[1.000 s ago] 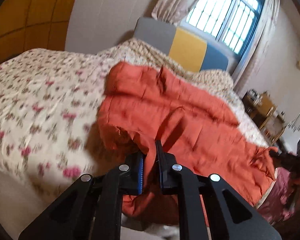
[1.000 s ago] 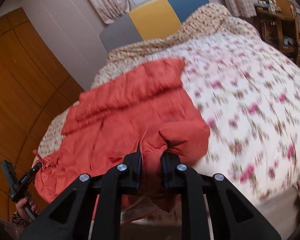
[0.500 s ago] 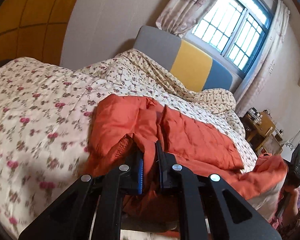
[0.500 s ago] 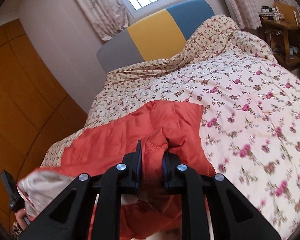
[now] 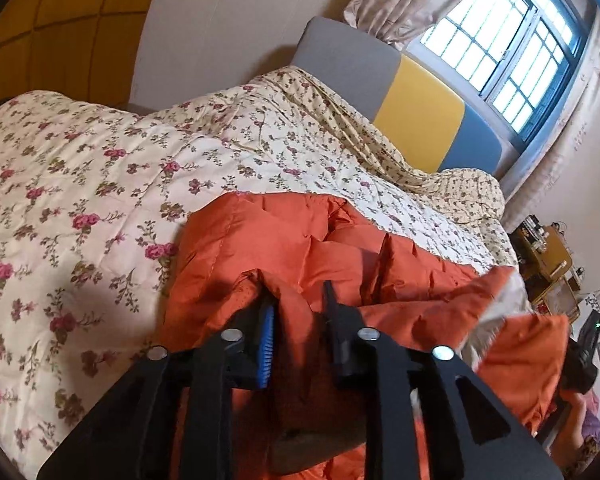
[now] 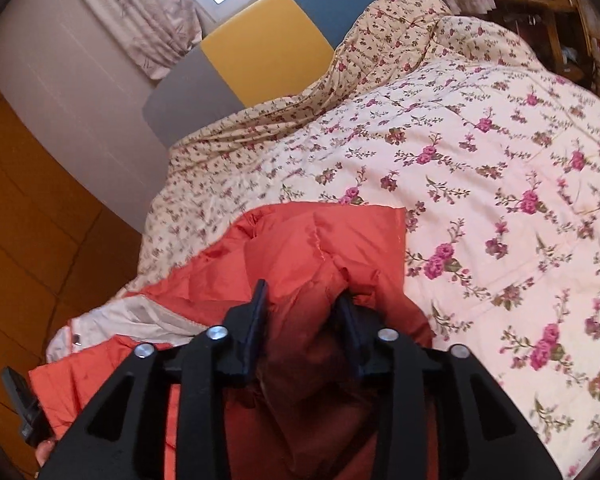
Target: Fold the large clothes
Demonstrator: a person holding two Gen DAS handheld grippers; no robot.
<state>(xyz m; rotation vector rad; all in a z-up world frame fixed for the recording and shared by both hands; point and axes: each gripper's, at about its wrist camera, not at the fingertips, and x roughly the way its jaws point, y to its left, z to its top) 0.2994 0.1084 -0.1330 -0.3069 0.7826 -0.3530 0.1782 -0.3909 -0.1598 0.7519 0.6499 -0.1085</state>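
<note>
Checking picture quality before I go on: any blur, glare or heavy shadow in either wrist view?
Left wrist: sharp, window blown out, fisheye bends the edges. Right wrist: sharp, evenly lit, orange jacket falls into dark shadow between the fingers.

Support: bed [image 5: 80,184], floral quilt over it | On quilt: orange padded garment [image 5: 300,248], lower centre, folded over, pale lining showing

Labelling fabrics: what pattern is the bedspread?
Cream quilted bedspread with pink floral sprigs; clearest in right wrist view.
</note>
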